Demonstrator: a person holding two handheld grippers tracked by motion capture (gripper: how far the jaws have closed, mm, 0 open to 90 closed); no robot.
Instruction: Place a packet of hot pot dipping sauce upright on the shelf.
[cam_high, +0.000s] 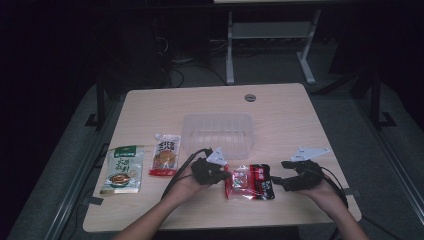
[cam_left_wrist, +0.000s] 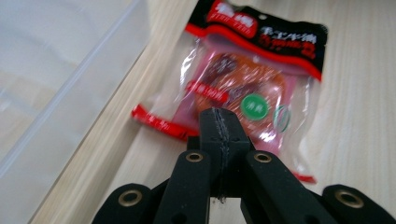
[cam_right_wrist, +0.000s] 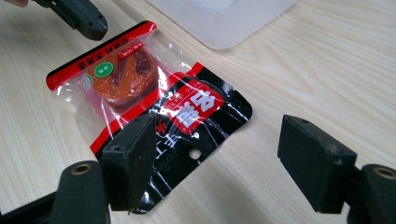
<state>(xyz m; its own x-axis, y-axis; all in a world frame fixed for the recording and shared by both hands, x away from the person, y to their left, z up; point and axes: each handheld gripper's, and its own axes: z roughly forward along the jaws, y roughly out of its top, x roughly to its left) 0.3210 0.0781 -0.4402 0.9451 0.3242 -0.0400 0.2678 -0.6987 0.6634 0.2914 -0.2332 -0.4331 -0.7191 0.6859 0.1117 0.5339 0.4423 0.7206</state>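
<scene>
Open right gripper (cam_right_wrist: 219, 158) beside red-black packet (cam_right_wrist: 154, 93)

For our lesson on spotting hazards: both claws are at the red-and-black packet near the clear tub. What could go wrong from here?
1. The left claw is shut over the packet near its clear end; whether it grips the film is unclear, so a lift may leave the packet behind.
2. The right claw is open, one pad over the packet's black end; closing might only crease or push the glossy film.
3. The tub stands close behind; a slide could bump it.
</scene>
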